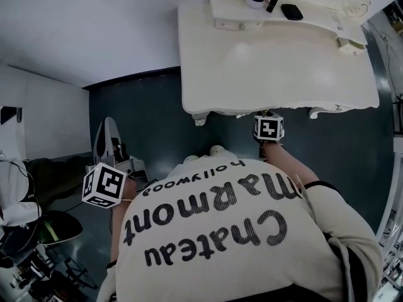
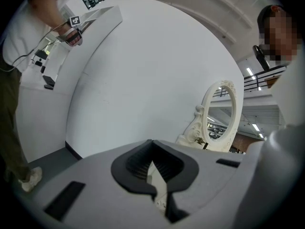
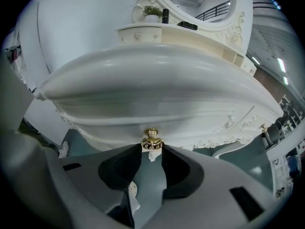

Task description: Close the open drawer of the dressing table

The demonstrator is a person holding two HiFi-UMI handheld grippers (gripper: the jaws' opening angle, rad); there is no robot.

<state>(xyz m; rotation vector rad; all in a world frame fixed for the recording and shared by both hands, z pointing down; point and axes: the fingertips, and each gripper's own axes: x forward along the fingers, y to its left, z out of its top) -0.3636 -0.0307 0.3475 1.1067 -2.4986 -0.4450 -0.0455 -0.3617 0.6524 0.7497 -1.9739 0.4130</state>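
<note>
In the head view, the person in a cream sweater [image 1: 252, 231] is bending toward the white worktop [image 1: 277, 61]. They are holding the right tool [image 1: 268, 117] at its front edge. The left tool [image 1: 107, 137] is hanging out to the side over the dark floor [image 1: 151, 112], well apart from the worktop.

In the left gripper view, the left tool's jaws are resting together at the tips. They are facing a pale wall, with the oval mirror [image 2: 221, 113] off to the right.

In the right gripper view, the right tool's jaws are gripping the gold knob [image 3: 151, 140] on either side. The drawer [image 3: 190, 123] bearing it is sitting just under the worktop's overhanging edge.
</note>
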